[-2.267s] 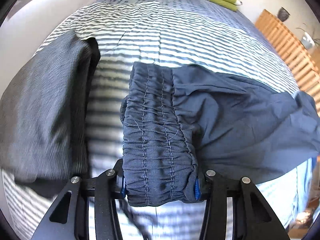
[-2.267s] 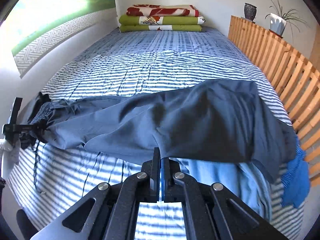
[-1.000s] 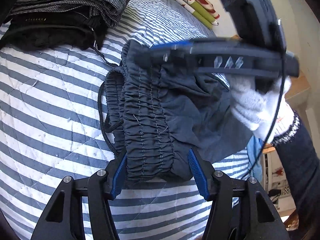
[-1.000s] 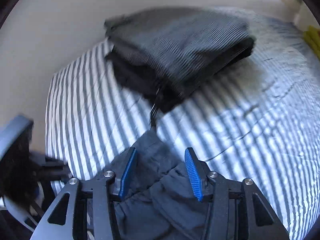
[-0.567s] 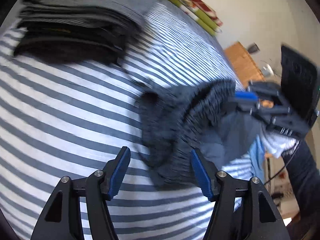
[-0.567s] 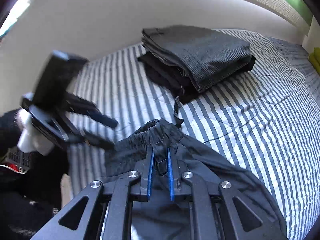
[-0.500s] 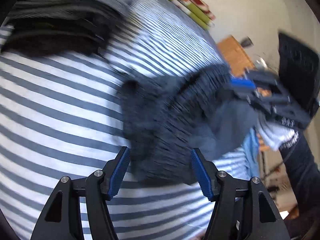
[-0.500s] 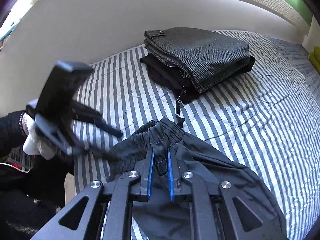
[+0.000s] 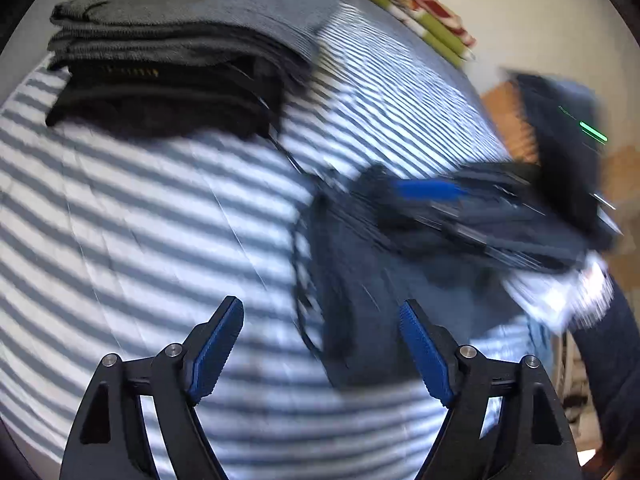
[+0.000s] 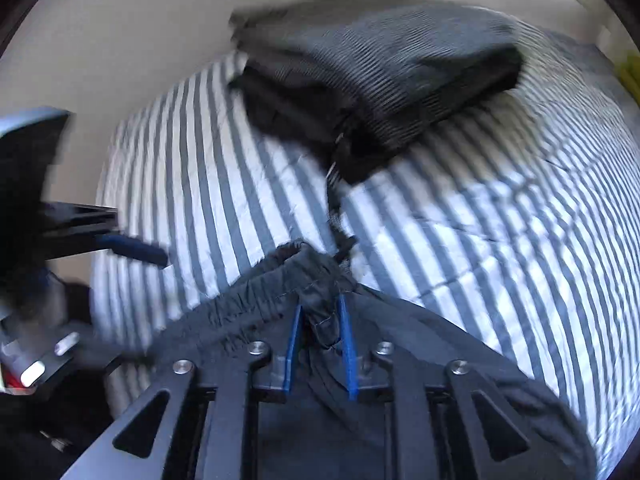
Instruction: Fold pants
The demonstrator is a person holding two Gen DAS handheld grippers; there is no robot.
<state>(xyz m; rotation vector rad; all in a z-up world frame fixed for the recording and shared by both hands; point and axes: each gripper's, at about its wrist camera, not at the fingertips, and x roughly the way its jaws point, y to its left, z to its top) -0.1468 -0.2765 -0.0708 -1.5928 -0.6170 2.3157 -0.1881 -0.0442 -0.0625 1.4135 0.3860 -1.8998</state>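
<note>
Left wrist view, L to R: your stack of folded pants (image 9: 172, 68) sits top left on the striped bedspread (image 9: 140, 216), grey pair on top, black ones under it. A thin cord trails from the stack's near corner down toward the dark blue pants (image 9: 360, 280). Your left gripper (image 9: 322, 344) stands wide, jaws have just been opening, nothing pressed betw. the pads; only bare stripes and the pants' left edge lie betw. them. The pants lie bunched centre-right, long axis running from near the gripper up and rt toward your right gripper (image 9: 430, 190), which comes in from the rt edge, blurred, a white-gloved hand (image 9: 560, 288) behind it. Far top rt: folded green-and-red blankets (image 9: 420, 12), blurred.

Right wrist view, L to R: the left gripper (image 10: 132, 250) shows at the left edge, one blue pad out over the stripes, apart from the cloth. The pants' (image 10: 248, 300) gathered waistband runs from lower left up to the centre, where its bunched corner sits betw. the right gripper's (image 10: 320, 336) narrow jaws. Those jaws have just been opening a little; the pads look to stand slightly off the fabric, tho blur makes contact hard to judge. The rest of the pants spreads low rt under the gripper. The drawstring runs up from the waistband toward the folded stack (image 10: 380, 80), which sits top centre, near the wall, apart from the pants. Nothing lies betw. them but the bedspread (image 10: 500, 240) and that cord.
</note>
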